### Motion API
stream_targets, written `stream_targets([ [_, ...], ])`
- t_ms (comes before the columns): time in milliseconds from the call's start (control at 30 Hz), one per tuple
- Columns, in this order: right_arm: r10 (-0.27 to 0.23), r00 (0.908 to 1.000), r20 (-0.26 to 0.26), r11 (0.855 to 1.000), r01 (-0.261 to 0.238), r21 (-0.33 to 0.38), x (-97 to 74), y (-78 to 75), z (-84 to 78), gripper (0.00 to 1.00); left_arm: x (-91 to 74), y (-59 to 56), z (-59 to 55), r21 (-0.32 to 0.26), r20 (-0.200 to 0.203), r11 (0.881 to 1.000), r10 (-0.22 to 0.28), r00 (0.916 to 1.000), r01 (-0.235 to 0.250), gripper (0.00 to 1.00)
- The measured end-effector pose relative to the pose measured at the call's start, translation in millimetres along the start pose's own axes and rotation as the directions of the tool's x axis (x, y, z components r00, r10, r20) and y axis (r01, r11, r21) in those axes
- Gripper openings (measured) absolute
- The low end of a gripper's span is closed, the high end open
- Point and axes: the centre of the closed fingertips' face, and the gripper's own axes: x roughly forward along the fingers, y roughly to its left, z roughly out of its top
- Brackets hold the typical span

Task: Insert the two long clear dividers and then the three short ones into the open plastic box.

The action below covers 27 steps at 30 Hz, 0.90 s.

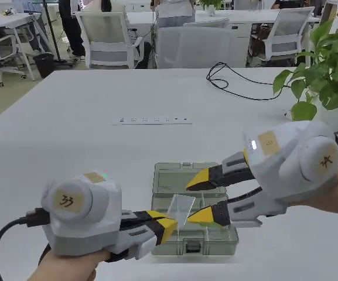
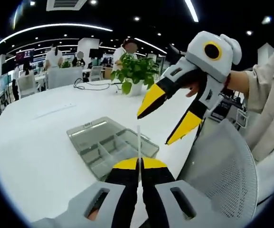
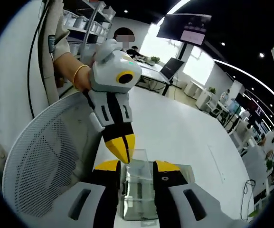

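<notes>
A small clear divider (image 1: 180, 209) is held in the lower centre of the head view, just above the open plastic box (image 1: 226, 237), which sits on the white counter (image 1: 98, 146). The left gripper (image 2: 138, 165) is clamped on it. In the left gripper view its yellow-tipped fingers (image 2: 122, 166) are pressed together on the sheet, which is seen edge-on as a thin pale line rising between them. The right gripper (image 2: 153, 129) is seen at the upper right of that view with its fingers (image 2: 151, 99) spread apart and empty. In the head view they bracket the divider's right side, and no contact can be made out. Partitions appear to be seated in the box already, though the clear plastic makes this hard to confirm. The piece in hand is judged to be one of the short ones.

The divider is expected to be light, stiff and slick, and liable to pivot when gripped at one edge. A hold is best taken across the flat faces near the upper edge, so that the bottom edge and both ends are left free for the slots. Hard squeezing is to be avoided, since thin plastic may crack or spring out.
</notes>
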Motion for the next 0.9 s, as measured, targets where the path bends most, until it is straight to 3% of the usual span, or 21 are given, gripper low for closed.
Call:
stream_targets([
  [133,0.052,0.9986,0.000,0.999,-0.052,0.002,-1.8,5.4,1.2,0.26,0.6,-6.9,1.9,0.063,-0.002,0.997,-0.032,0.9995,0.032,0.00],
  [200,0.074,0.9972,-0.008,0.997,-0.074,-0.003,-1.9,8.1,0.1,0.26,1.5,-10.2,0.3,0.125,-0.022,0.991,-0.046,0.9987,0.048,0.00],
  [367,0.125,0.9918,-0.027,0.992,-0.126,-0.017,-0.3,14.3,-4.6,0.24,3.3,-17.6,-3.2,0.181,-0.041,0.980,-0.077,0.9962,0.083,0.00],
  [500,0.169,0.9852,-0.029,0.985,-0.169,-0.011,0.9,21.7,-6.2,0.20,3.4,-22.5,-6.7,0.258,-0.061,0.960,-0.097,0.9934,0.109,0.00],
  [700,0.222,0.9745,-0.034,0.975,-0.222,-0.017,3.0,32.4,-7.8,0.16,2.2,-32.0,-9.7,0.320,-0.083,0.935,-0.130,0.9881,0.150,0.00],
  [900,0.265,0.9636,-0.034,0.964,-0.266,-0.026,3.6,42.6,-8.6,0.12,1.4,-38.7,-8.4,0.338,-0.080,0.924,-0.161,0.9836,0.179,0.00],
])
